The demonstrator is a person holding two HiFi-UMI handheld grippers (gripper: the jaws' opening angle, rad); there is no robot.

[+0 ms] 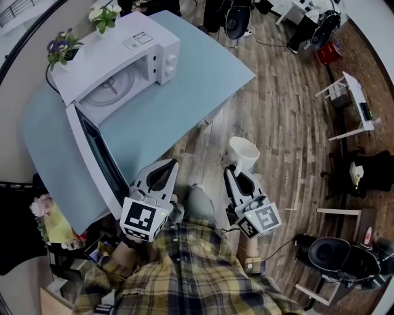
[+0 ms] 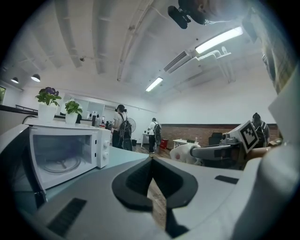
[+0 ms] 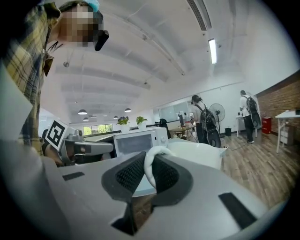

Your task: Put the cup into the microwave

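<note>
A white microwave (image 1: 123, 58) stands on the pale blue table (image 1: 178, 104), its door (image 1: 92, 157) swung wide open and its glass turntable (image 1: 114, 86) showing. My right gripper (image 1: 233, 169) is shut on the handle of a white cup (image 1: 244, 152), held over the wooden floor just off the table's near edge. In the right gripper view the cup's handle (image 3: 149, 164) sits pinched between the pads, the cup's body (image 3: 197, 153) beyond them and the microwave (image 3: 138, 140) farther off. My left gripper (image 1: 167, 166) is shut and empty, beside the open door. The left gripper view shows the microwave (image 2: 65, 154) and the cup (image 2: 183, 152).
Two potted plants (image 1: 61, 46) (image 1: 103, 13) stand on top of the microwave. Office chairs (image 1: 345, 255), a small white table (image 1: 357, 104) and cables are on the wooden floor to the right. Two people with backpacks (image 2: 123, 133) stand far across the room.
</note>
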